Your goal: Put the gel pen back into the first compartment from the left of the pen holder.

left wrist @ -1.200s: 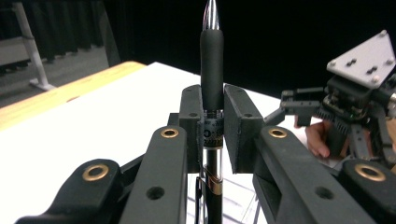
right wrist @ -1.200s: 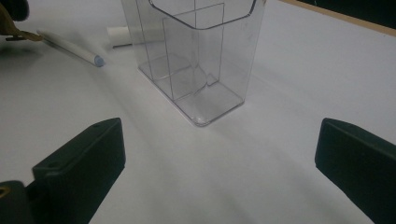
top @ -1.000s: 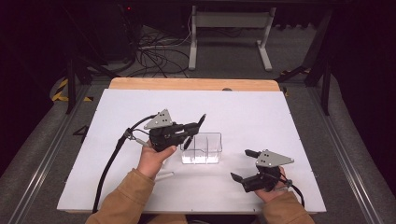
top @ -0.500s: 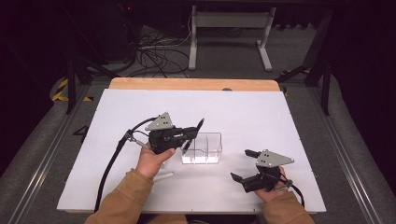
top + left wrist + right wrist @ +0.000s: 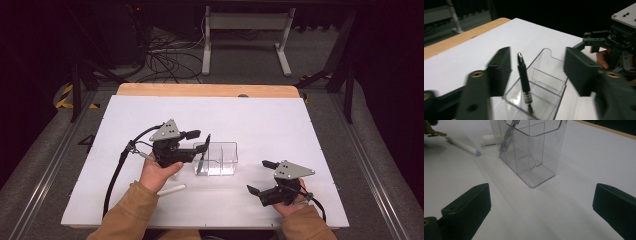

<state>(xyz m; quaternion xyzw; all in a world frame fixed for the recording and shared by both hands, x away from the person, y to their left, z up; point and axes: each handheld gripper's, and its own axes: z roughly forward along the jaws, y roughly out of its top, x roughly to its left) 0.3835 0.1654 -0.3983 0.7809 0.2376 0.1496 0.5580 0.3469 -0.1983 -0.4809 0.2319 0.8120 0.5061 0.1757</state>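
Observation:
A clear plastic holder (image 5: 220,159) with compartments stands mid-table. A black pen (image 5: 524,77) leans upright in its left compartment, tip down. My left gripper (image 5: 200,140) hovers at the holder's left rim. Its jaws have just been opening and now stand apart on either side of the pen without touching it (image 5: 537,67). My right gripper (image 5: 260,176) rests on the table to the right of the holder, jaws wide open and holding nothing (image 5: 540,202). In the right gripper view the holder (image 5: 531,152) stands straight ahead.
A white marker (image 5: 172,189) lies on the white tabletop (image 5: 280,120) just left of the holder, beside the person's left hand; the right gripper view also has the marker (image 5: 461,145). The left gripper's cable (image 5: 117,170) loops off to the left. A wooden edge (image 5: 210,90) runs along the far side.
The left gripper held the black pen tilted over the holder; its jaws have since parted and the pen stands loose in the left compartment. The right gripper has not moved.

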